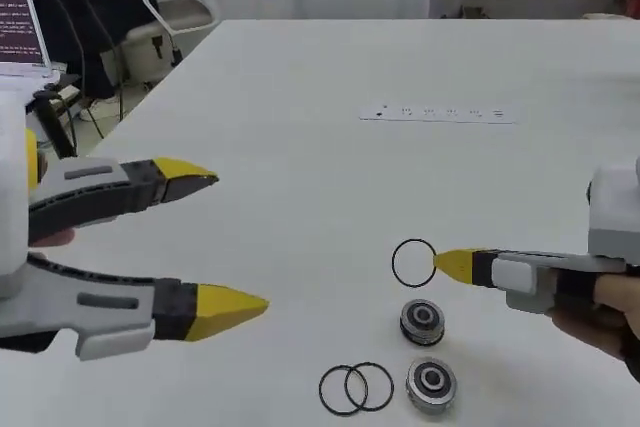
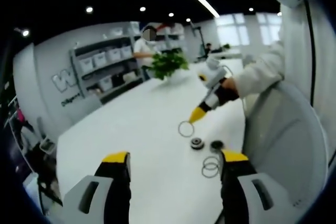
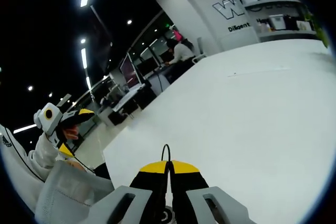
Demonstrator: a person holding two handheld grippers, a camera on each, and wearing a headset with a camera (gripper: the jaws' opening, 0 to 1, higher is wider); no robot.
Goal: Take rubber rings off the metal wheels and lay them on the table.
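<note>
Left gripper [image 1: 240, 242] hovers wide open at near left, out of the way I guess. Two rings [image 1: 356, 388] already lie flat beside the wheels [image 1: 432, 384]. Right gripper [image 1: 445, 265], level and reaching in from the right, is pinched on a third ring [image 1: 393, 262] just beyond them, probably about to lay it down.

rubber ring [image 3: 166, 146]: mostly hidden behind jaws; left hand-held gripper [image 1: 235, 242]: cut by edge

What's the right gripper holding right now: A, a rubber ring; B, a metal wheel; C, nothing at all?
A: the right gripper is shut on a rubber ring, which sticks out past its closed tips in the right gripper view.
</note>
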